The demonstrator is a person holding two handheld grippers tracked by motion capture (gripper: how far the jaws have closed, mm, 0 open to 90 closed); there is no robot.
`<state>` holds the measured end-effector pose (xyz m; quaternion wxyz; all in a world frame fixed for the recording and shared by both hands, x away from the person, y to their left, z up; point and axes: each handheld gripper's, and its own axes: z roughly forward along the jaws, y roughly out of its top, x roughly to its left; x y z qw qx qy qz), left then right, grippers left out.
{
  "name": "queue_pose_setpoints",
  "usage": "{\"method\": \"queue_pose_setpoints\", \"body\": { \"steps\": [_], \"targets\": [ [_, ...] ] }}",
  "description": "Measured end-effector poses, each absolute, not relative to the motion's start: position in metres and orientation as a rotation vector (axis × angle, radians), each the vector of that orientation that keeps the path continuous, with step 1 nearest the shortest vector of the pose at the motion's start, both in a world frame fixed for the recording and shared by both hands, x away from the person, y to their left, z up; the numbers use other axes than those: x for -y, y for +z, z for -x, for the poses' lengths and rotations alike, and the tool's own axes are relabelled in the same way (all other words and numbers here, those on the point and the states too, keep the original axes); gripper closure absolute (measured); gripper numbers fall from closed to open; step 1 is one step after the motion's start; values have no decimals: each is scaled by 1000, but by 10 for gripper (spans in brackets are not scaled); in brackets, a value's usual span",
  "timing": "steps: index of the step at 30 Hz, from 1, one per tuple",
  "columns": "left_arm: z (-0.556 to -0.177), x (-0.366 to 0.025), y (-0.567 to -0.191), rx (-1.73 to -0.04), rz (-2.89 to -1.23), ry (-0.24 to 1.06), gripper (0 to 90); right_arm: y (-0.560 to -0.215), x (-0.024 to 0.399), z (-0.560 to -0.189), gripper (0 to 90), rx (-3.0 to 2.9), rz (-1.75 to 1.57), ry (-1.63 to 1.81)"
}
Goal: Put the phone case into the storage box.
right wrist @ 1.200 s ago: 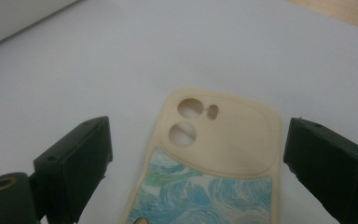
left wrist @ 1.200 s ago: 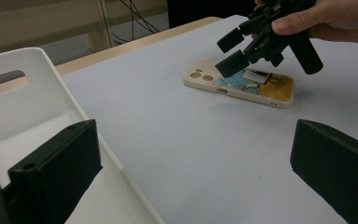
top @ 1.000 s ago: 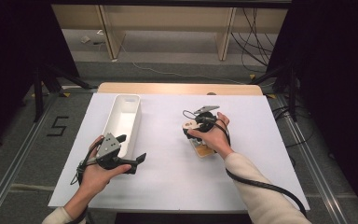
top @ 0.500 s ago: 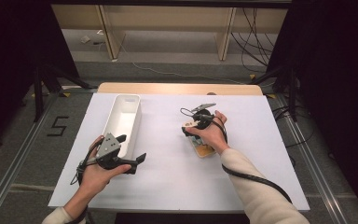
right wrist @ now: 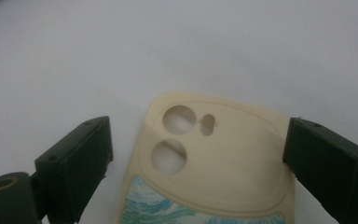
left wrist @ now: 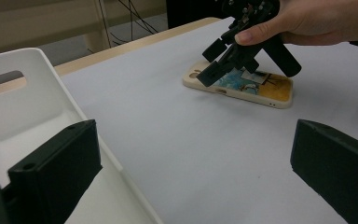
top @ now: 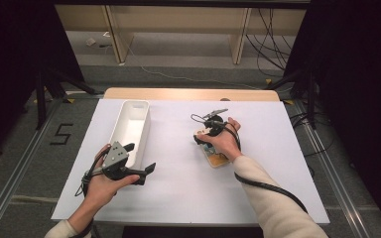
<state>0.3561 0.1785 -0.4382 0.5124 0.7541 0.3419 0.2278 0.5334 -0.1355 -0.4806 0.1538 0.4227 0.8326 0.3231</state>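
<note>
White sheet covers table (top: 178, 198), dark room w/ cables behind. Right gripper (top: 209, 137) hovers over phone case (right wrist: 214, 163), jaws apart, straddling its camera-hole end, not yet touching. Case lies flat on sheet directly under & between those jaws, cream w/ blue print. Looks like approach-to-grasp step; next prob lower & close on case's sides, keeping it centred. Left gripper (top: 134, 173) idles w/ jaws apart just beside white bin (top: 129, 106), case well off to its far right.
</note>
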Motion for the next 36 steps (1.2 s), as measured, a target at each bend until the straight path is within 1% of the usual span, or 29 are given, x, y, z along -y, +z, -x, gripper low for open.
{"method": "queue_pose_setpoints", "body": {
  "steps": [14,27,36],
  "targets": [
    [-356,-178,-438,-818,-1815,546,8,-479,133,-540,85,-2397,-1221,888],
    [-356,-178,-438,-818,-1816,544,8,-478,129,-542,61,-2404,-1232,836],
    [-356,-178,-439,-818,-1818,543,7,-487,132,-544,53,-2421,-1261,805]
  ]
}}
